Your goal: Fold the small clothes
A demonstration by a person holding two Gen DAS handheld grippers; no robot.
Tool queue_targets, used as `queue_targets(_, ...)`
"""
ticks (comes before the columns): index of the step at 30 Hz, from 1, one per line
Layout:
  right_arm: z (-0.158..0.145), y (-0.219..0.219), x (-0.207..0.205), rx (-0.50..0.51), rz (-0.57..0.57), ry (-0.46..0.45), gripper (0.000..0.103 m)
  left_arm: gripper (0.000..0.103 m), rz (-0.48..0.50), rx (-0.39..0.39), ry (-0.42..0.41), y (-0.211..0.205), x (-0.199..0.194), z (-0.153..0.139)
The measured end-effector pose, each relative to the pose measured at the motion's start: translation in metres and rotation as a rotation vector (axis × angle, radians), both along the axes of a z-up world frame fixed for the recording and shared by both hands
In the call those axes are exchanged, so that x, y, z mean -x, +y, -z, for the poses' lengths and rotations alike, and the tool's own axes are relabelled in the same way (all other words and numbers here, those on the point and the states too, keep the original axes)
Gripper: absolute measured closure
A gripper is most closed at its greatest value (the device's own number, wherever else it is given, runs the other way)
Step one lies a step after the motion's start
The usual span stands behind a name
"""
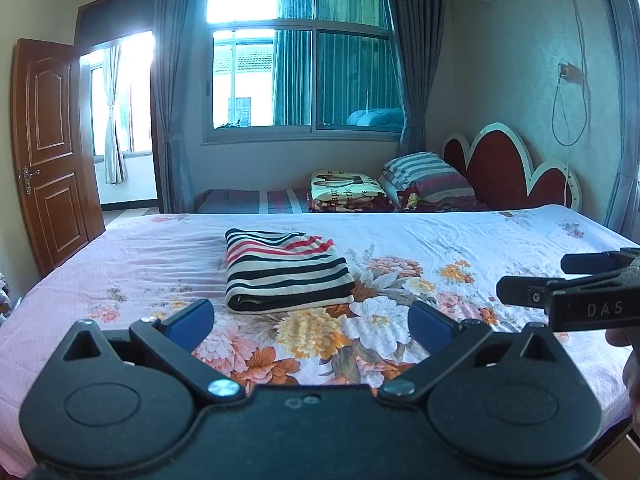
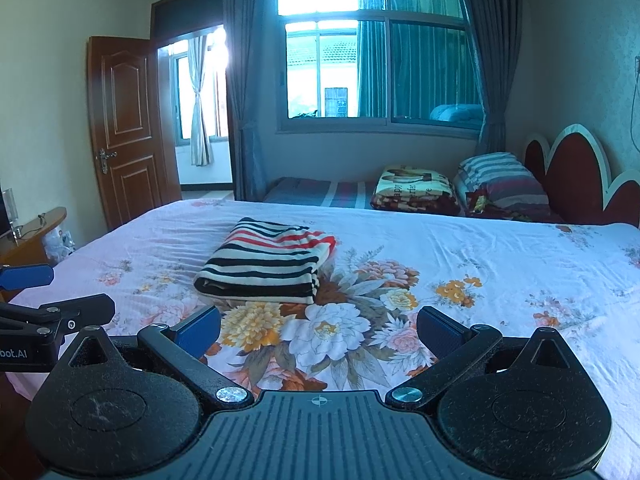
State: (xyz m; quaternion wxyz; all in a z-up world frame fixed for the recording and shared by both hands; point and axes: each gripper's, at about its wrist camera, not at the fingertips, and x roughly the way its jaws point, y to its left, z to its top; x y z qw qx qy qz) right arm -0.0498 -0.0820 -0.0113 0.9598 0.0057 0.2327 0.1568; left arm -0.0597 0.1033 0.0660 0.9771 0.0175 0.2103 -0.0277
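A folded garment with black, white and red stripes (image 1: 286, 270) lies flat on the floral bedsheet (image 1: 440, 236), just ahead of both grippers; it also shows in the right wrist view (image 2: 264, 268). My left gripper (image 1: 312, 320) is open and empty, a short way in front of the garment's near edge. My right gripper (image 2: 320, 328) is open and empty, near the garment's right front corner. The right gripper's fingers (image 1: 532, 292) show at the right edge of the left wrist view, and the left gripper's fingers (image 2: 60, 312) at the left edge of the right wrist view.
A second bed with a folded blanket (image 1: 348, 192) and a striped pillow (image 1: 424, 176) stands behind, by a red headboard (image 1: 512, 168). A wooden door (image 1: 52, 148) stands open at left. A wooden side table (image 2: 36, 232) is beside the bed's left edge.
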Motion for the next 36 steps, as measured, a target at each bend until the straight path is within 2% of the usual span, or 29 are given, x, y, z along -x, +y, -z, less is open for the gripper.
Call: queue_targets(36,-0.0001,0.0025,-0.0027,0.010,-0.010,-0.004,0.000,0.001,0.052,0.026,-0.007,0.0075,-0.0055,0.0029)
